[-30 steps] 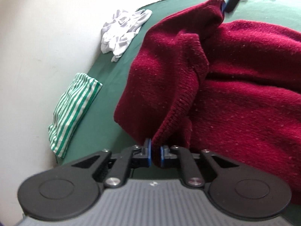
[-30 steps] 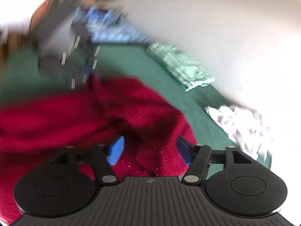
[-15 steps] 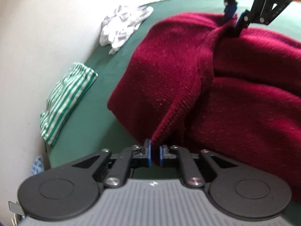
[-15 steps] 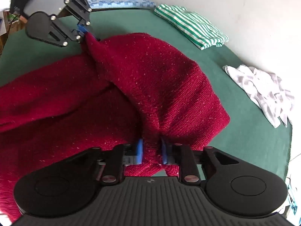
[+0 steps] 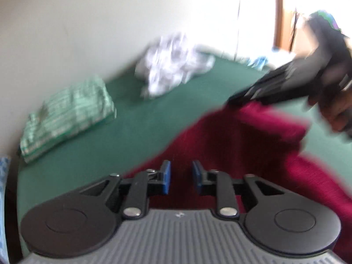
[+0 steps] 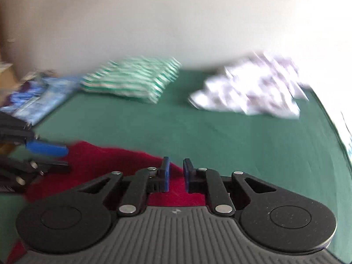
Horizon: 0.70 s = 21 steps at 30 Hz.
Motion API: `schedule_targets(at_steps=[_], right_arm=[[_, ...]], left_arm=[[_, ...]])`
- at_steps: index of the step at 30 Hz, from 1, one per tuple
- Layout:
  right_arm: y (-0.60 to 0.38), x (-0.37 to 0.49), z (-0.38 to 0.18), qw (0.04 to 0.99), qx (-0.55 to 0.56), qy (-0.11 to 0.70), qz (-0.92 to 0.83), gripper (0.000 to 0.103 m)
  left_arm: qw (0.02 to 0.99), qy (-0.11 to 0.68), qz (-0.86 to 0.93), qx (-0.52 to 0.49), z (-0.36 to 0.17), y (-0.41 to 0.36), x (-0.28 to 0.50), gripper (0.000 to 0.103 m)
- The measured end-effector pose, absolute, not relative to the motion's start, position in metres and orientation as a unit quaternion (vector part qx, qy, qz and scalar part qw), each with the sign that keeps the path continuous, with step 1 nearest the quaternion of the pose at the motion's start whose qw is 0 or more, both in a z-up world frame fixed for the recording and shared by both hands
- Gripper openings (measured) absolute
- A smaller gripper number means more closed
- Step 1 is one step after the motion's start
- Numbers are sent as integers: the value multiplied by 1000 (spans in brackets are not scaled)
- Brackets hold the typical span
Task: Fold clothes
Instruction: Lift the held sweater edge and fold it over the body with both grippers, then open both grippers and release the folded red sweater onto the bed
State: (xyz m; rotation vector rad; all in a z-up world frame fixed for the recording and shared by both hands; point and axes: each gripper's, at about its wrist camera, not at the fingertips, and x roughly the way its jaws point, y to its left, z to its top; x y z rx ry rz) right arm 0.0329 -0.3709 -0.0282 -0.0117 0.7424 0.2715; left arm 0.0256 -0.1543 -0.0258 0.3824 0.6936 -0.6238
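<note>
Lying along near counter (image 6: 220,136) edge: red sweater (image 5: 242,149) | left hand-held gripper (image 5: 180,177) slightly parted, empty | right hand-held gripper (image 6: 176,173) closing, nothing gripped | far green surface bare before striped cloth (image 6: 132,79).

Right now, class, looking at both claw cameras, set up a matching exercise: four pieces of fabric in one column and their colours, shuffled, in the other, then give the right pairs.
Things:
1. knitted sweater
2. folded striped garment
3. crumpled cloth
4. table cover

Colours:
A. plain dark green
B. white with a faint pattern
C. dark red
D. green and white stripes

Pairs: 1-C, 2-D, 3-B, 4-A
</note>
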Motion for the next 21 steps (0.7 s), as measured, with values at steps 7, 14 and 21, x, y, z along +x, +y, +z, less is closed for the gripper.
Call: schedule_targets(at_steps=[7,14,21], right_arm=[[-387,13,-24,924,-7,356,137,17],[-371,-13,-39,903,-25,372,213,17],[-371,-51,-20,910,-27,351,218,20]], left_arm=[[868,321,-313,211,-26,-144,3,24],[839,320,-353,263,-38,-157,-9,35],[833,308,-376,265,-14,-149,-39,37]])
